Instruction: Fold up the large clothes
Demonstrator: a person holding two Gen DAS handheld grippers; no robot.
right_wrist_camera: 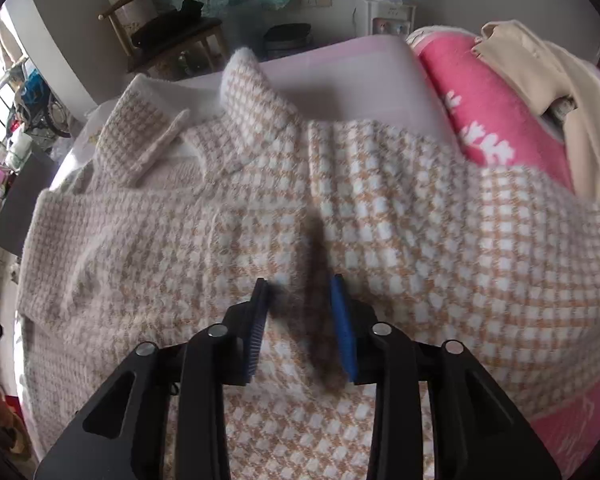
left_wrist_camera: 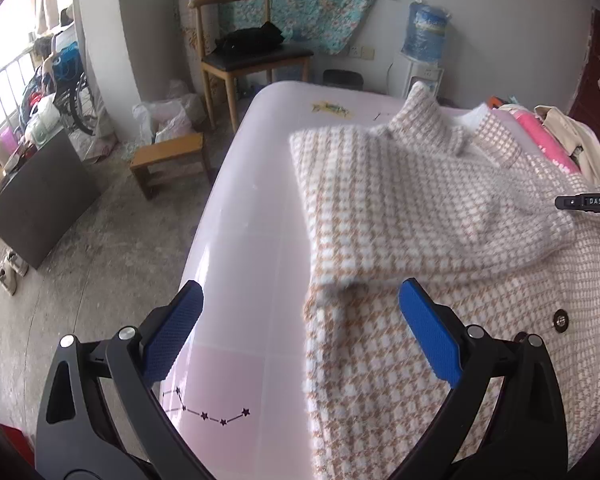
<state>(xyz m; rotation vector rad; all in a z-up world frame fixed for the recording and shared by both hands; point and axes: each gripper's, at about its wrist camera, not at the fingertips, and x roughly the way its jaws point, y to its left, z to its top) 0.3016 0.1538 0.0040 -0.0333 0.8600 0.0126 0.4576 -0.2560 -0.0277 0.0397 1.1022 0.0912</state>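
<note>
Our left gripper hangs wide and empty above the houndstooth coat; its folded sleeve lies just ahead. The right gripper stands narrowly parted, nothing clamped. Next, we should lift clear without snagging, then smooth the fold.

Grey concrete floor, white walls, wooden chair, low stool, bright barred window, water dispenser.
</note>
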